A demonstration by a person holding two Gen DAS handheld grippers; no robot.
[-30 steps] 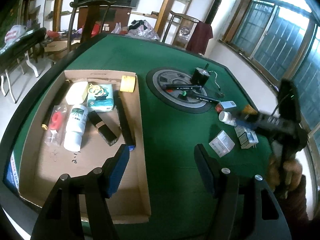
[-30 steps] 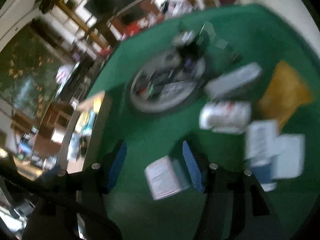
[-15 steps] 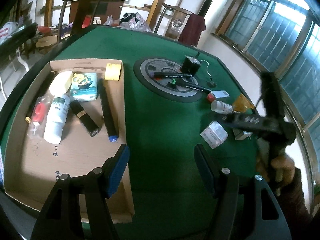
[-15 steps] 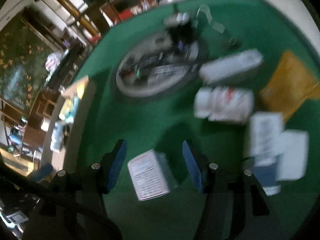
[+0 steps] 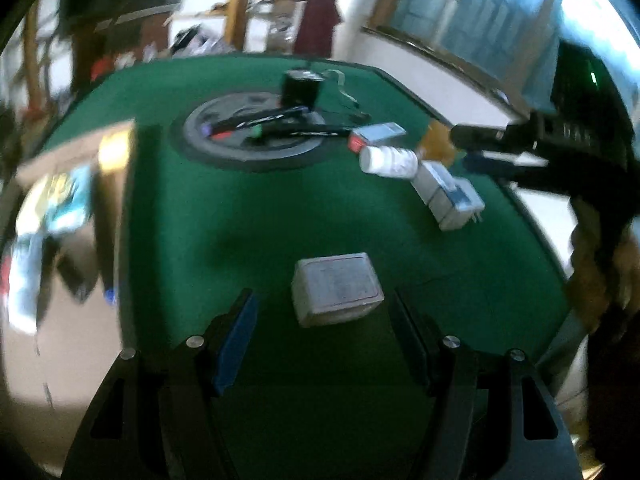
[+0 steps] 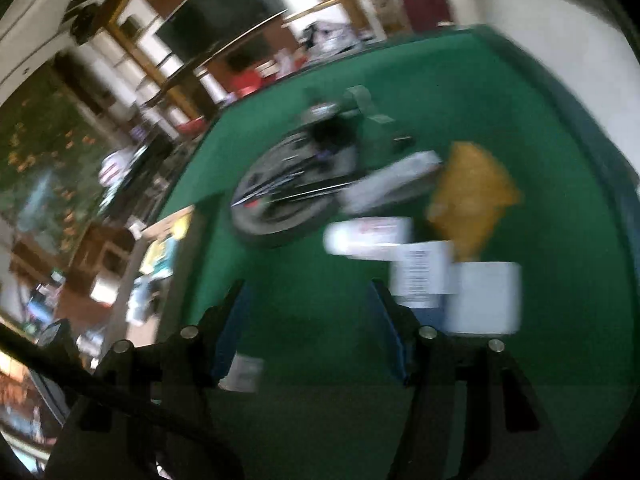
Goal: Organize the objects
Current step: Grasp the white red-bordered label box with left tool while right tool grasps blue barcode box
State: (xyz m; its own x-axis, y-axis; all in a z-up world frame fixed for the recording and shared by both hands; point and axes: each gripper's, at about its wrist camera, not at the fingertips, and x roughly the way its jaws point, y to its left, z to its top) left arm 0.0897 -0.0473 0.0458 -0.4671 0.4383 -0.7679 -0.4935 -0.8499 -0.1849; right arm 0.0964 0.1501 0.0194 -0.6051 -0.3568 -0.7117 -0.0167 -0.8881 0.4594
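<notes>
Bare green worktop (image 5: 248, 216) lay open through the middle, between the cardboard tray (image 5: 72, 320) on the left and the clutter on the right. A small grey box (image 5: 336, 288) sat just ahead of the left tongs (image 5: 324, 324), clear cloth all around it. Farther off, the round dark disc (image 5: 256, 136) with its pens blocked the centre; a white bottle (image 5: 390, 161) and stacked cartons (image 5: 448, 192) crowded the right, where the right tongs (image 5: 476, 148) reached in.

Cardboard tray (image 5: 72, 216) contents blurred beyond telling.
</notes>
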